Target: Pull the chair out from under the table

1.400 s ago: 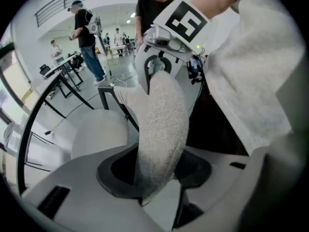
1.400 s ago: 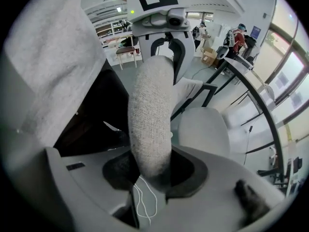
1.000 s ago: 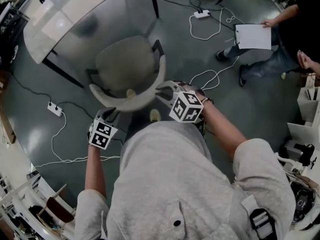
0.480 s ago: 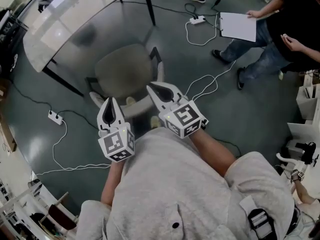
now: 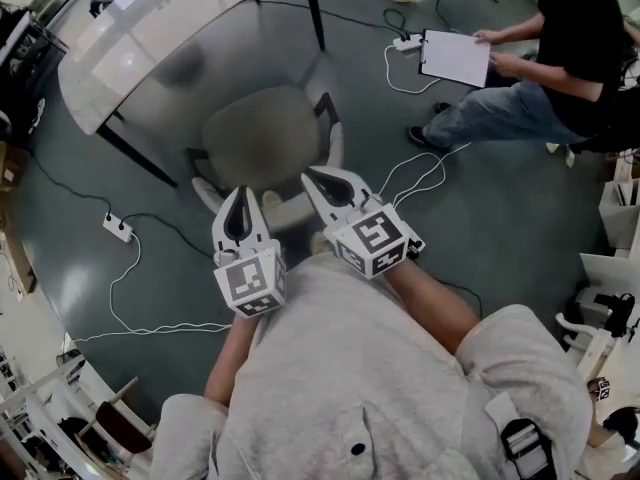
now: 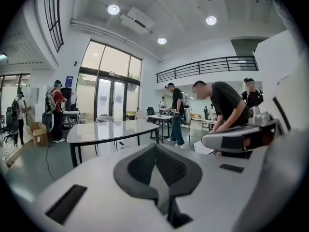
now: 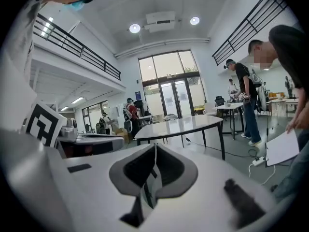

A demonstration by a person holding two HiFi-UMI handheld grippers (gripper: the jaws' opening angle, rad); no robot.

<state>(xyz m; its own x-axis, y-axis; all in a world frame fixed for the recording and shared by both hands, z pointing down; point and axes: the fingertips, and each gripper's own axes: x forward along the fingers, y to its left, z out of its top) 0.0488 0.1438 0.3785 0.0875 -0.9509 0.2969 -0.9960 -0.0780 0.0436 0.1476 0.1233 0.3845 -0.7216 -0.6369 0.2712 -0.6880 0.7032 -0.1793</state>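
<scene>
You stand on a grey-green floor [image 5: 520, 228]. The table [image 5: 150, 28] stands on it on dark legs, at the top left of the head view. The chair [image 5: 262, 138] stands on the floor just beside the table's edge. Left of the chair lies a white power strip [image 5: 118, 229], and a white cable [image 5: 150, 331] runs from it. A second power strip [image 5: 406, 42] lies farther away, and another white cable [image 5: 425, 163] loops on the floor right of the chair.

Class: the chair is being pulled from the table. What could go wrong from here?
1. The left gripper and right gripper are shut and empty above the chair; reaching down like this would likely bump the backrest, not grip it.
2. A white cable lies on the floor beside the chair; dragging further back may snag it.
</scene>
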